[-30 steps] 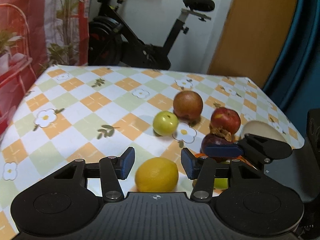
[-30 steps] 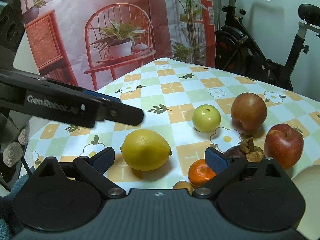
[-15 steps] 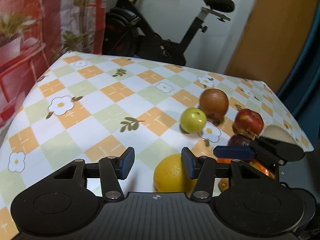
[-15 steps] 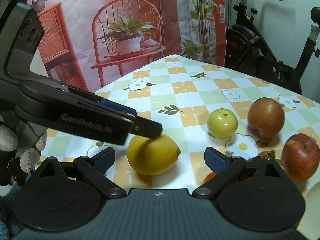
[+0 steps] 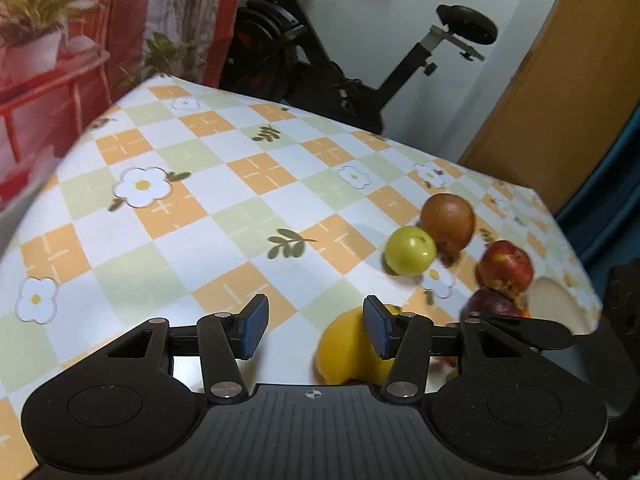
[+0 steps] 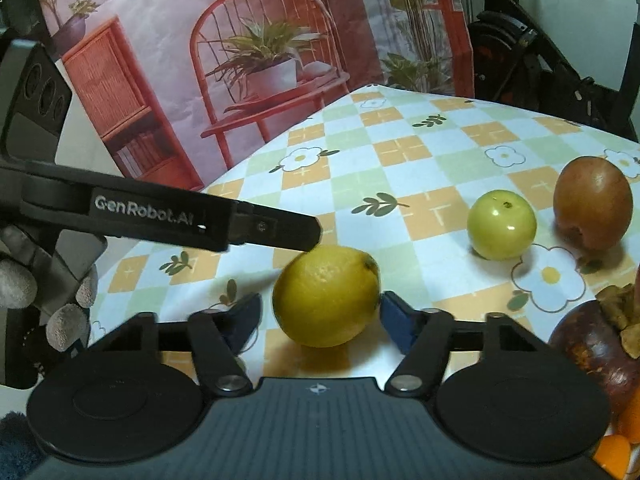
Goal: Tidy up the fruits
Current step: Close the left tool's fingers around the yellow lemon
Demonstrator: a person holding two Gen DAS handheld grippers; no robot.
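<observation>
A yellow lemon (image 6: 326, 295) lies on the checkered tablecloth between the open fingers of my right gripper (image 6: 320, 320). In the left wrist view the lemon (image 5: 346, 350) sits just right of my open, empty left gripper (image 5: 312, 330), partly behind its right finger. A small green fruit (image 6: 501, 225) and a brown-red round fruit (image 6: 592, 202) lie further right. A red apple (image 5: 505, 268), a dark mangosteen (image 6: 588, 344) and an orange fruit (image 6: 624, 432) cluster at the right. The left gripper's arm (image 6: 160, 216) crosses the right wrist view above the lemon.
A cream plate (image 5: 560, 308) sits at the table's right edge. An exercise bike (image 5: 360, 60) stands beyond the far edge. A red printed backdrop (image 6: 240, 60) hangs on the left. The tablecloth (image 5: 200, 200) stretches left of the fruits.
My left gripper has swung left, so the lemon has slid from between its fingers to its right side. My right gripper has moved in around the lemon.
</observation>
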